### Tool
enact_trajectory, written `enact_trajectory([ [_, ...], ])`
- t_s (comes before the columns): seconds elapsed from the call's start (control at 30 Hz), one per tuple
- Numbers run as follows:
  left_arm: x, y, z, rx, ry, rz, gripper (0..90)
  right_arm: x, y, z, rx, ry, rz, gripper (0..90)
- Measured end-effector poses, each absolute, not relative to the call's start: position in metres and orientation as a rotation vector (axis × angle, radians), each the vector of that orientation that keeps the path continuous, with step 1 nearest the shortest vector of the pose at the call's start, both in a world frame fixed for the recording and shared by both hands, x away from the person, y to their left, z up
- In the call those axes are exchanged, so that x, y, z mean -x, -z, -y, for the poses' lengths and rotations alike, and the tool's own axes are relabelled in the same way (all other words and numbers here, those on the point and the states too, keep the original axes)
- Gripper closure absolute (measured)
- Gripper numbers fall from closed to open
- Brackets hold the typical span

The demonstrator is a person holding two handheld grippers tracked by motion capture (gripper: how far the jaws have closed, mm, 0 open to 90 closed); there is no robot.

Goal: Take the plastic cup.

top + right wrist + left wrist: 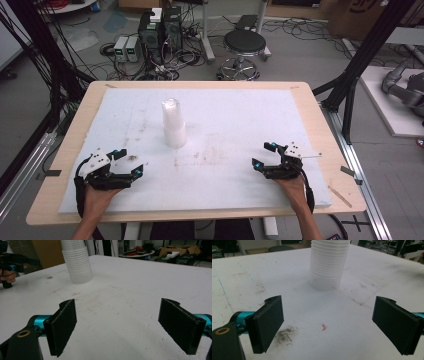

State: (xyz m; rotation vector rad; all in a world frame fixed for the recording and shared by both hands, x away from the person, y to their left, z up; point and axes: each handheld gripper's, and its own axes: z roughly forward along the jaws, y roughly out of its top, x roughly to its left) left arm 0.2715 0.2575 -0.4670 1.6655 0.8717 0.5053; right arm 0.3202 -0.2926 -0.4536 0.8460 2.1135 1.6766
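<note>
A tall stack of upside-down translucent white plastic cups stands upright on the white foam board, a little left of its middle. In the left gripper view the cup stack rises just beyond the jaws; in the right gripper view the cup stack stands farther off at upper left. My left gripper rests low near the board's front left, open, nothing between its jaws. My right gripper rests near the front right, also open with nothing held. Both are well apart from the cups.
The foam board lies on a wooden table. Its surface carries grey smudges and a small red mark. Beyond the table stand a black stool, computer boxes and floor cables. Metal frame posts flank the right side.
</note>
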Motion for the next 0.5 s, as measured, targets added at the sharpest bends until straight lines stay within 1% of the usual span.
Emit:
enact_trajectory([
  [0.5, -0.2723, 0.4670, -0.2600, -1.651, -0.486, -0.873, 10.0, -0.3202, 0.4536, 0.2924, -0.838, -1.675, -2.115, 14.6],
])
